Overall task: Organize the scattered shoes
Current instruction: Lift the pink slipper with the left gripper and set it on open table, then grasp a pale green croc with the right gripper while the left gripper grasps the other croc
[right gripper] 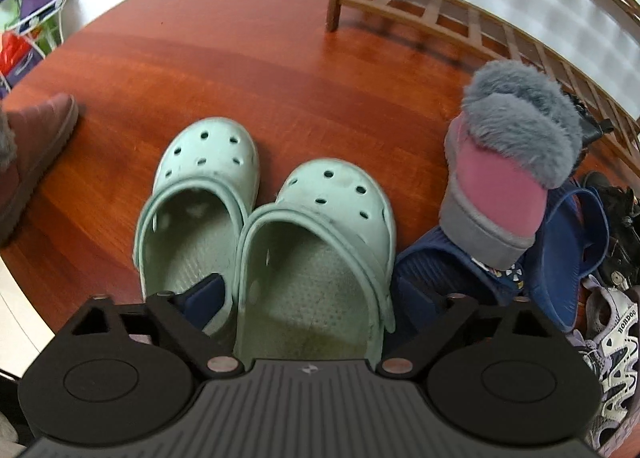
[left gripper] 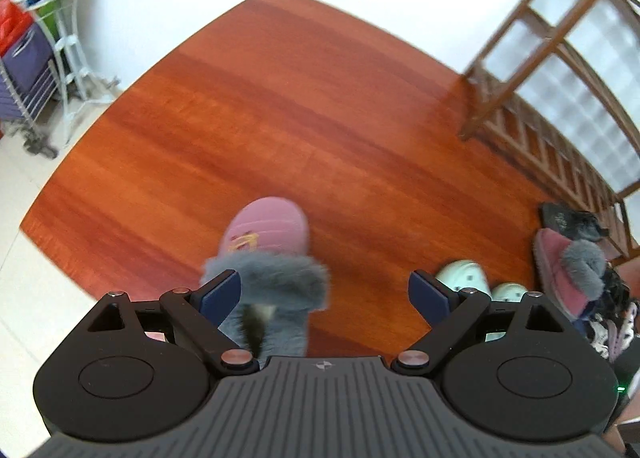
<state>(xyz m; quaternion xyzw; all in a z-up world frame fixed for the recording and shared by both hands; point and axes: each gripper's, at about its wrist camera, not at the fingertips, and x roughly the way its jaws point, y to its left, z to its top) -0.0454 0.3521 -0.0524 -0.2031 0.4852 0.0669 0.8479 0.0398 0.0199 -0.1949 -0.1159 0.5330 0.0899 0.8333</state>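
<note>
Both grippers wide apart over shoes on the wood floor; neither clamped on anything.

The left gripper [left gripper: 324,290] hung above a pink slipper [left gripper: 266,236] lying alone mid-floor, its fur cuff [left gripper: 272,278] by the left finger; off-centre, a close could catch only fur and slip. The right gripper [right gripper: 306,292] straddled the right clog [right gripper: 320,258] of a mint pair set side by side, one finger inside the left clog [right gripper: 196,194]; closing could drag both. The second slipper [right gripper: 512,162] sat tilted on a pile [right gripper: 600,258] by the rack [right gripper: 460,14]; a nudge might topple it.
</note>
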